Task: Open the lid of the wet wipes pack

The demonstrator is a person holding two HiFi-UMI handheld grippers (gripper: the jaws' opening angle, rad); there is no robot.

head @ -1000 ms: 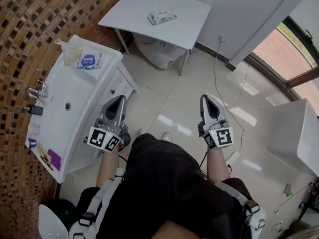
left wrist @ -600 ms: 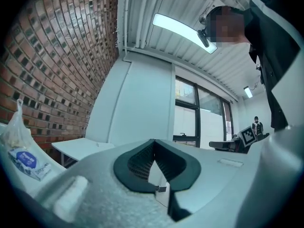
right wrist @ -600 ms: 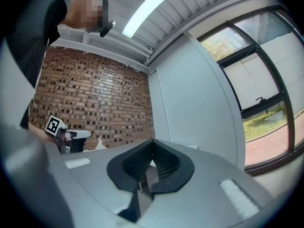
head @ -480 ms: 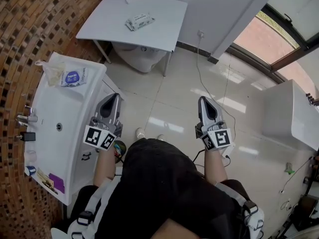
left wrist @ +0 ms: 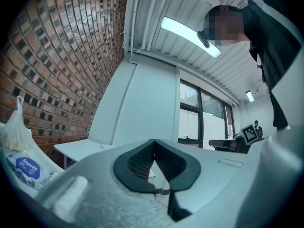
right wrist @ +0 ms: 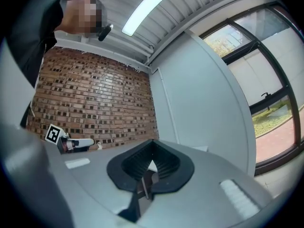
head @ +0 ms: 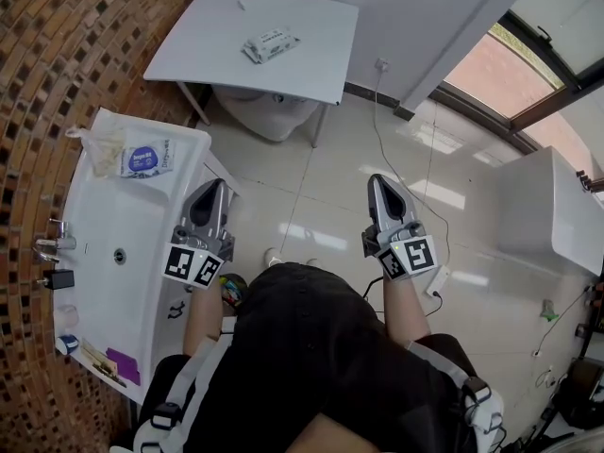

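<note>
A wet wipes pack (head: 271, 44) lies flat on the white table (head: 208, 55) at the far end of the room, well ahead of both grippers. A second pack with a blue label (head: 146, 159) rests on the sink's far end and also shows low left in the left gripper view (left wrist: 27, 167). My left gripper (head: 219, 183) hovers beside the sink's edge, shut and empty (left wrist: 153, 141). Over the tiled floor my right gripper (head: 376, 179) is likewise shut with nothing in it (right wrist: 152, 142). Both point level toward the table.
A long white sink (head: 104, 243) with a tap (head: 52, 245) runs along the brick wall at left, a plastic bag (head: 99, 144) at its far end. A toilet (head: 264, 111) sits under the table. A white fixture (head: 557, 225) stands right. A cable (head: 396, 140) trails over the floor.
Both grippers have shifted a little across the floor, jaws still shut. The head view has swung, so the table now sits further left and the sink lower in the picture.
</note>
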